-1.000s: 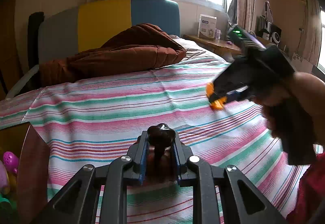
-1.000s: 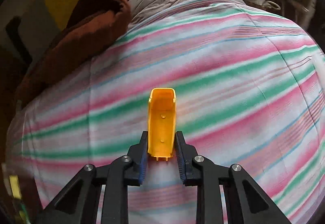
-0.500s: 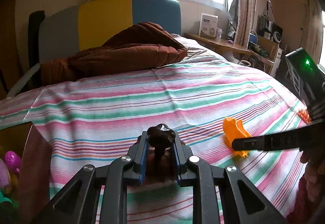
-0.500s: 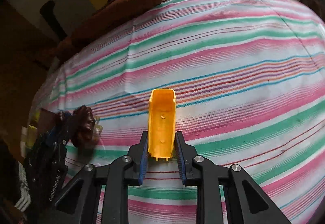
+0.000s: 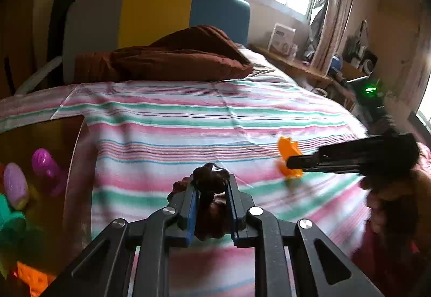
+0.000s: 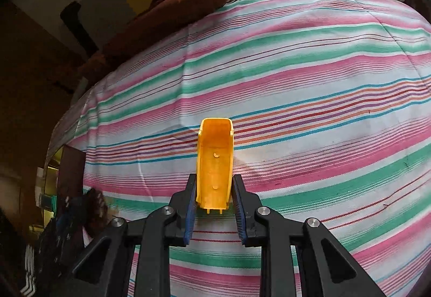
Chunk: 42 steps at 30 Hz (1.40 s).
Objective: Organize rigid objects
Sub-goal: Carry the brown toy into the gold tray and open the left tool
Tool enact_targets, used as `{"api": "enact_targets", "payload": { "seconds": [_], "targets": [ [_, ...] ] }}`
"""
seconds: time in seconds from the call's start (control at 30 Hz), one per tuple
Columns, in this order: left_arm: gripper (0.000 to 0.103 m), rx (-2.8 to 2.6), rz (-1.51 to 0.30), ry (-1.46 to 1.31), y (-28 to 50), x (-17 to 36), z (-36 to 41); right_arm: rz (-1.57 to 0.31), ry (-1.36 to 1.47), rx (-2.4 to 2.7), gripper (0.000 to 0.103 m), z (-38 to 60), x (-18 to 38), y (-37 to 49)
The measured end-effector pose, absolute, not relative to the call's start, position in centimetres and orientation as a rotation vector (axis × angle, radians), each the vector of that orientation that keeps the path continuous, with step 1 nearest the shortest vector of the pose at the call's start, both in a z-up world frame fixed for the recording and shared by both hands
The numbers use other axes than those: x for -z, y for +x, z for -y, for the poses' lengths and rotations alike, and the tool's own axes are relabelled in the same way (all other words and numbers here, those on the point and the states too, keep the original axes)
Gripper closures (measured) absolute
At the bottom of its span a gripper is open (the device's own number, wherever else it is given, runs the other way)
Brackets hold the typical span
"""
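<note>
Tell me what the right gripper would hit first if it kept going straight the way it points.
Probably the striped bedsheet. The right gripper, shut on the yellow plastic piece, aims down at bare sheet; nothing else shows ahead, though depth is unclear.

my left gripper (image 5: 211,205) hangs over the bed (image 5: 188,119); a box of toys (image 5: 32,189) sits to its left, my right gripper (image 5: 289,162) to its right, a quilt (image 5: 167,57) behind.
</note>
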<state>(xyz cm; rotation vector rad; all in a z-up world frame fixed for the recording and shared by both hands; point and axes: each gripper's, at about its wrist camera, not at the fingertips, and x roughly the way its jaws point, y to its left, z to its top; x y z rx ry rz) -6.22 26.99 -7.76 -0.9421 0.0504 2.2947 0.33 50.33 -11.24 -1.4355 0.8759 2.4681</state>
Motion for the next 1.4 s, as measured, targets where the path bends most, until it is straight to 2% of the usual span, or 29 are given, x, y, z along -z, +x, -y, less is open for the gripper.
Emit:
{"api": "enact_targets", "payload": {
  "seconds": [0.47,0.73,0.93,1.13,1.17,1.2,1.23,1.4],
  "targets": [
    [0.085,-2.365,0.124,-0.829,-4.7,1.6,-17.3,-0.862,-1.437,-2.469,0.078,-49.9,11.6,0.3],
    [0.085,-2.434,0.243,-1.039,-9.0,4.8,-12.4,-0.788,-1.385,-2.568,0.078,-48.0,10.7,-0.8],
    [0.085,-2.410,0.247,-1.208,-11.3,8.0,-12.4,-0.749,-1.385,-2.606,0.078,-47.8,10.1,-0.6],
    [0.084,-2.421,0.199,-1.224,-11.5,8.1,-13.4,-0.740,-1.377,-2.613,0.078,-47.8,10.0,-0.6],
    [0.078,-2.420,0.186,-1.230,-11.4,8.1,-13.6,-0.742,-1.378,-2.612,0.078,-47.9,10.0,-0.6],
    [0.065,-2.421,0.182,-1.226,-11.3,7.9,-13.5,-0.746,-1.378,-2.612,0.078,-48.0,10.0,-0.6],
    [0.060,-2.426,0.178,-1.221,-11.1,7.7,-13.5,-0.747,-1.377,-2.611,0.078,-48.0,10.0,-0.6],
    [0.060,-2.432,0.209,-1.102,-9.0,5.9,-11.8,-0.734,-1.378,-2.612,0.078,-47.9,9.9,-0.5]
  ]
}}
